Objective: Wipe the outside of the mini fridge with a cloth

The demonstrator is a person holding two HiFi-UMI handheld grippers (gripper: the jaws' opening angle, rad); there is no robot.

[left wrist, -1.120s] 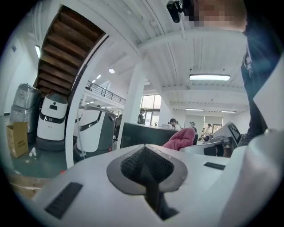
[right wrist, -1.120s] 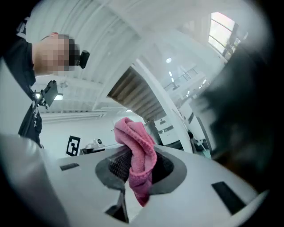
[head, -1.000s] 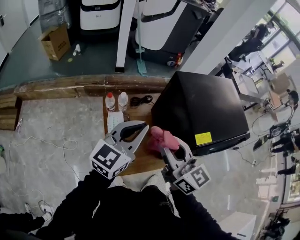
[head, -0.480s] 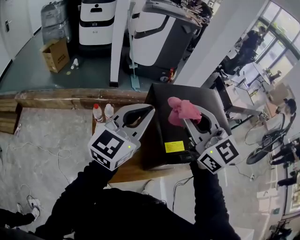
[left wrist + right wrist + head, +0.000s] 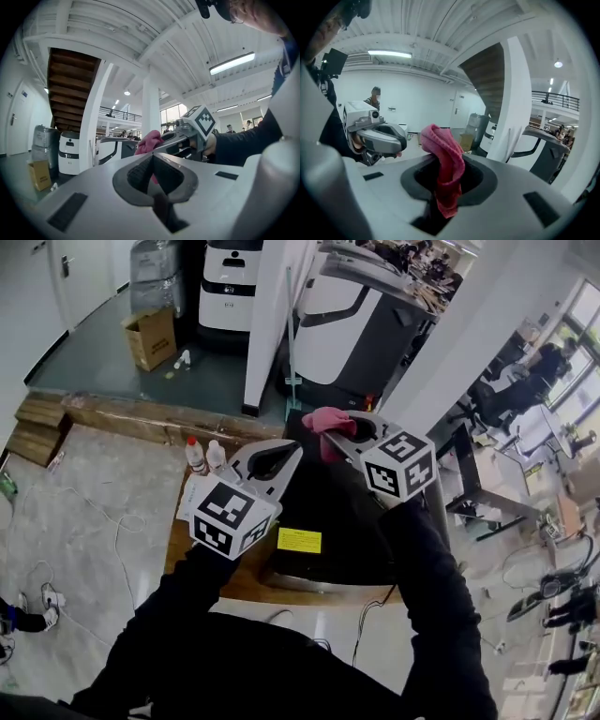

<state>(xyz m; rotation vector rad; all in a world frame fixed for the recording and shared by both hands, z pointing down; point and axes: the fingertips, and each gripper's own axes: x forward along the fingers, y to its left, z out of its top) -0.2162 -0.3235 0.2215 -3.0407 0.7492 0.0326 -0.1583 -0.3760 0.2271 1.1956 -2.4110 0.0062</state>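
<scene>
- Black sleeves [image 5: 281, 643] reach in from 6 o'clock of the head view, each hand carrying a gripper with a marker cube.
- The left gripper [image 5: 289, 452] hovers over the 9 o'clock edge of the fridge [image 5: 328, 507], pointing toward 1 o'clock. In its own view the left gripper [image 5: 152, 159] has its jaws pressed together with nothing between them.
- The right gripper [image 5: 339, 427] is held over the fridge's far side, pointing toward 10 o'clock. Its jaws are clamped on a pink cloth [image 5: 322, 420].
- In the right gripper view the cloth [image 5: 443, 150] sticks up out of the right gripper [image 5: 446, 180] and folds over at the top, while a tail hangs below the pinch. The left gripper [image 5: 377, 136] shows at 9 o'clock.
- The left gripper view catches the cloth [image 5: 149, 142] just past its own tips, with the right gripper [image 5: 164, 140] holding it.
- The cloth sits over the fridge's 12 o'clock edge in the head view; whether it touches the black top cannot be told.
- The fridge, with a yellow label [image 5: 299, 540] near its front edge, stands on a wooden bench [image 5: 183, 554].
- Two bottles [image 5: 196, 455] stand on the bench at 10 o'clock of the fridge.
- Beyond the bench, a white pillar [image 5: 272, 324] rises between white-and-black machines [image 5: 234, 282], and a cardboard box [image 5: 150, 337] sits on the floor at 11 o'clock.
</scene>
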